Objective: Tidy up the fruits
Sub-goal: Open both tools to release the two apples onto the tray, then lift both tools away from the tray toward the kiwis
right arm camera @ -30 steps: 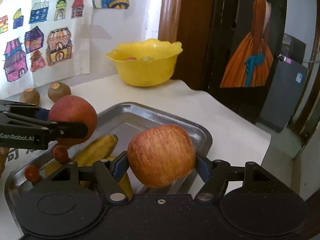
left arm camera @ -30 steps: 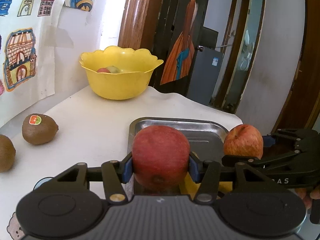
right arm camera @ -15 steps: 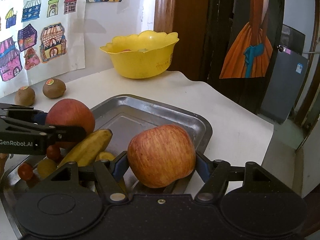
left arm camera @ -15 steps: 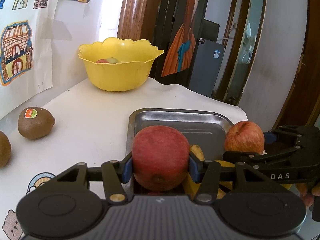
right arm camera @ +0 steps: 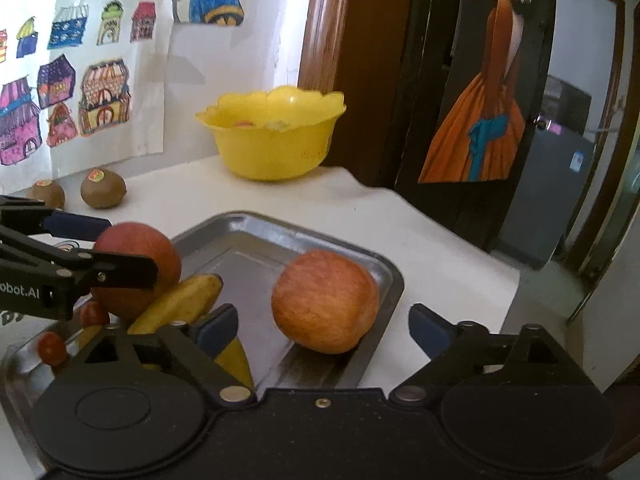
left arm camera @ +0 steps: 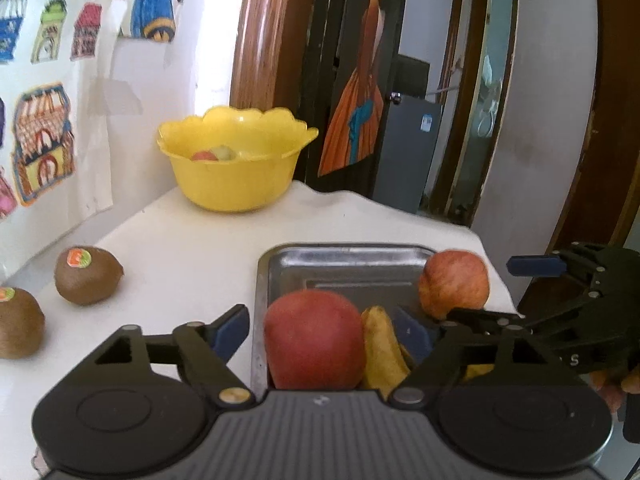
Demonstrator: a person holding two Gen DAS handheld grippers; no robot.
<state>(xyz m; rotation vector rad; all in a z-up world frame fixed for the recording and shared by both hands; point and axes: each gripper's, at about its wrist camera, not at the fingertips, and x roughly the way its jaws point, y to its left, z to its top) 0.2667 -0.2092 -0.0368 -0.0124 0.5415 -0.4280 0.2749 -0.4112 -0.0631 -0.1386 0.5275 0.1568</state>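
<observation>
A steel tray (left arm camera: 344, 258) (right arm camera: 248, 236) lies on the white table. My left gripper (left arm camera: 324, 330) is open around a dark red apple (left arm camera: 314, 338) (right arm camera: 136, 268) that rests in the tray beside a banana (left arm camera: 382, 352) (right arm camera: 180, 300). My right gripper (right arm camera: 322, 326) is open around a paler red apple (right arm camera: 326, 300) (left arm camera: 454, 282) resting on the tray's right rim. Two kiwis (left arm camera: 88, 274) (right arm camera: 103, 189) lie on the table to the left.
A yellow bowl (left arm camera: 236, 168) (right arm camera: 276, 136) with some fruit stands at the back of the table. Small red and yellow fruits (right arm camera: 52, 348) lie at the tray's near left. The table edge (right arm camera: 472, 252) drops off to the right. Drawings hang on the wall.
Both grippers have opened and let go of their apples, which now rest in the tray. Both grippers have pulled back and risen slightly.
</observation>
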